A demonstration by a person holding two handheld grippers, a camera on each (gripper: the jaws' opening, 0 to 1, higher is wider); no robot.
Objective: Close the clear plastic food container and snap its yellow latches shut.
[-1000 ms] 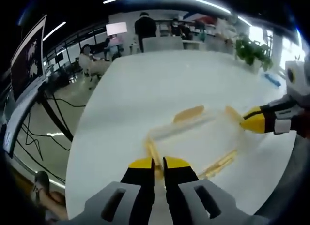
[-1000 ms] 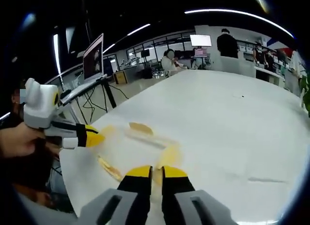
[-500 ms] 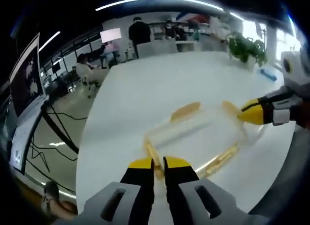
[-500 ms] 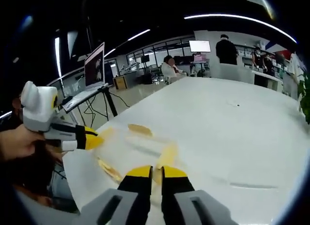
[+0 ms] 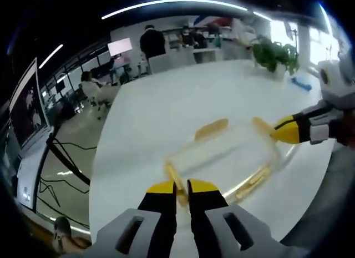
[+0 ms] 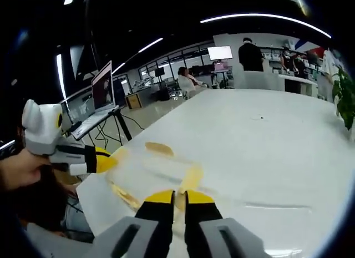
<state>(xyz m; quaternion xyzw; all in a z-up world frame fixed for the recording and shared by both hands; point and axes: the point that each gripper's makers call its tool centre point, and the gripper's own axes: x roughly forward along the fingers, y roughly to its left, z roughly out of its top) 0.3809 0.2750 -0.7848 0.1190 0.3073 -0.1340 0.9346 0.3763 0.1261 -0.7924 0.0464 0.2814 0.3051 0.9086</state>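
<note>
Both your grippers, left gripper and right gripper, stay pinched on end yellow latches of the food container; nothing has snapped since.

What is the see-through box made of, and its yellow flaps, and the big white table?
The box looks like clear glossy plastic: the table shows through it. Its yellow flaps look like smooth, slightly see-through plastic. The table seems a hard, smooth white top with a soft sheen; its material isn't certain.
</note>
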